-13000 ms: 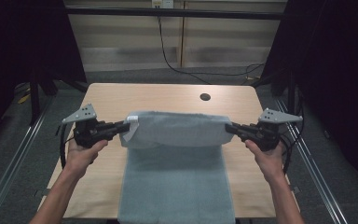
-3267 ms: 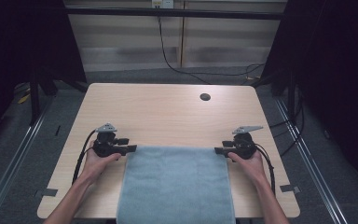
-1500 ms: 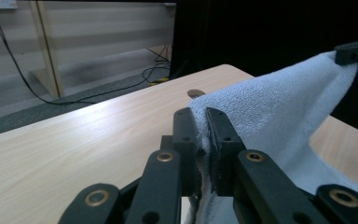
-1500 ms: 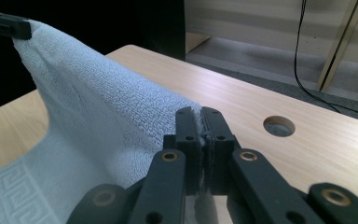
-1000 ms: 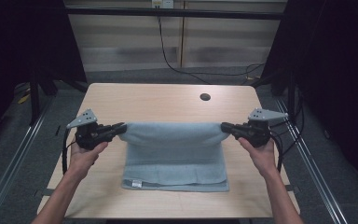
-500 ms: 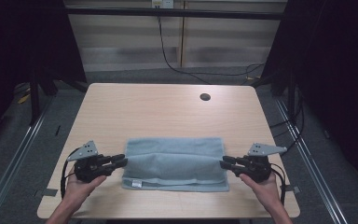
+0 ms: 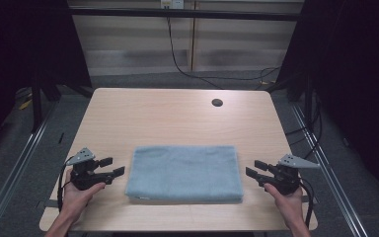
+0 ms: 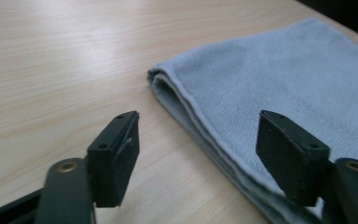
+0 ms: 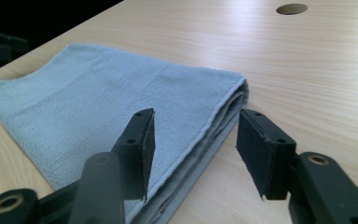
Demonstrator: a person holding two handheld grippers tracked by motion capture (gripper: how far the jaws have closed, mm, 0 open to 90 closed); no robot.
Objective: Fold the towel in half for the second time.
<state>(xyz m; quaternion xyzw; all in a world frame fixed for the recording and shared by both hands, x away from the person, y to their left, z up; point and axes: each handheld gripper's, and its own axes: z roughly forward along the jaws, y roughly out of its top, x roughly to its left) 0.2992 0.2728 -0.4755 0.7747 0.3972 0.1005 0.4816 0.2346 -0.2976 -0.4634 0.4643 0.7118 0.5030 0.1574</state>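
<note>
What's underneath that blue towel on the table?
The folded towel lies flat on the wooden table; its own lower layers show at the edges. Anything beneath its middle is covered.

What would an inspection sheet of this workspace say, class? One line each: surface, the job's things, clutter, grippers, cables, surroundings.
Surface: wooden table, one round hole near the far edge.
Job's things: blue towel, folded, flat at the near edge.
Clutter: nothing seen.
Grippers: left gripper and right gripper beside the towel's ends, jaws just opened, nothing between them.
Cables: one cable trails from the left gripper; a wall cable hangs behind.
Surroundings: dark curtains, metal floor rails.
</note>
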